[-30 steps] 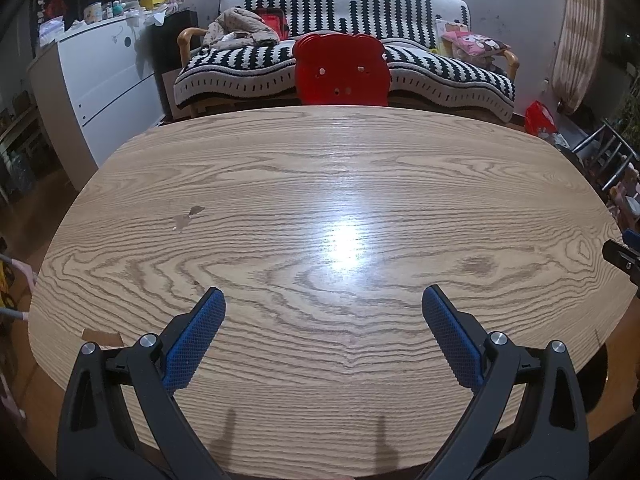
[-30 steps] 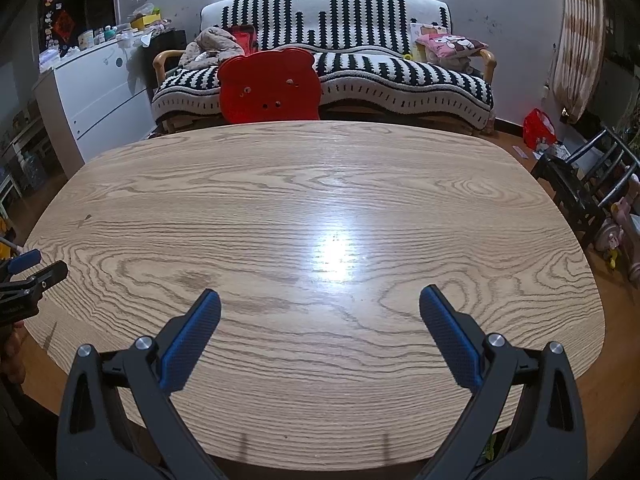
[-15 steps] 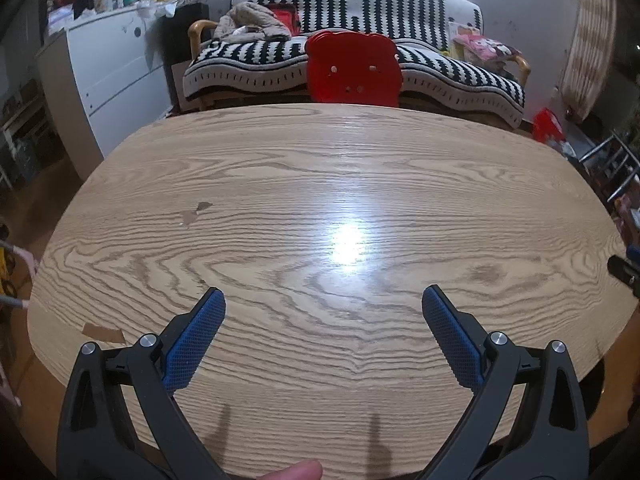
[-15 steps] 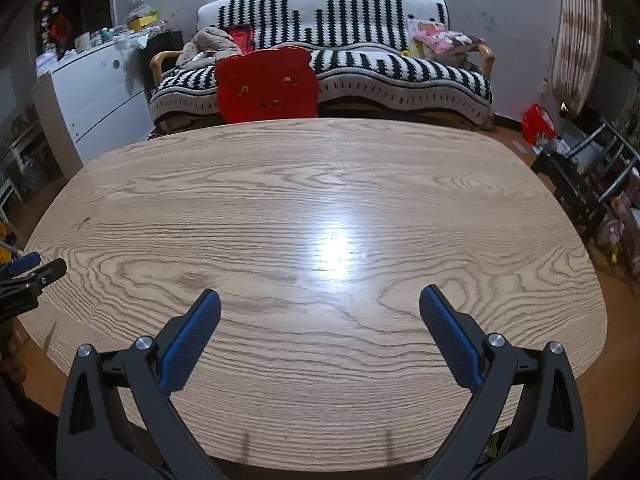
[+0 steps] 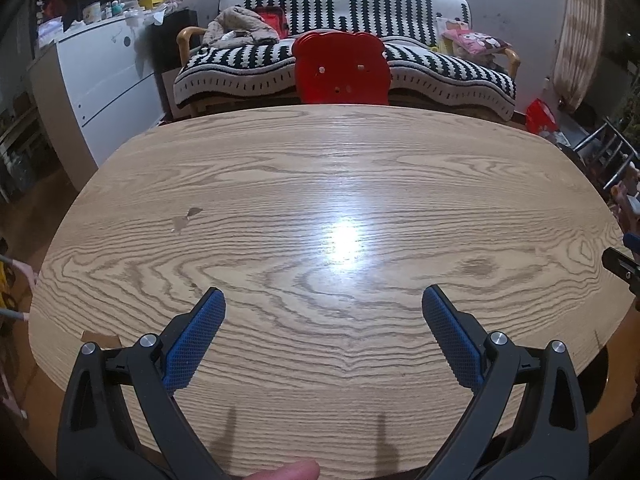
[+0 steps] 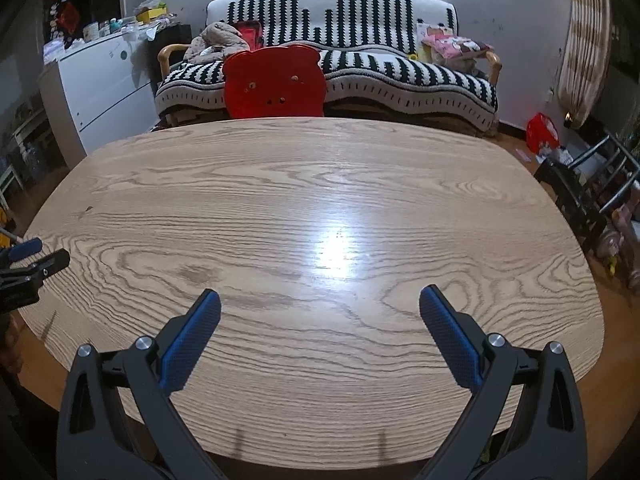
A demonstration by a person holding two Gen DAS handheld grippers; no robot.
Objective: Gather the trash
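Over the wooden bench [image 5: 320,184], the left wrist view shows the left gripper [image 5: 323,300] hovering with its blue pads spread wide, nothing between them. A small dark scrap [image 5: 188,216] lies on the bench, ahead and left of that gripper. Beyond the bench's far edge stands a red bear-shaped chair back [image 5: 342,68]. From the right wrist view, the right gripper [image 6: 320,300] also hangs spread apart above the bench, the chair back beyond its far edge; the left gripper's tip shows at the bench's left edge.
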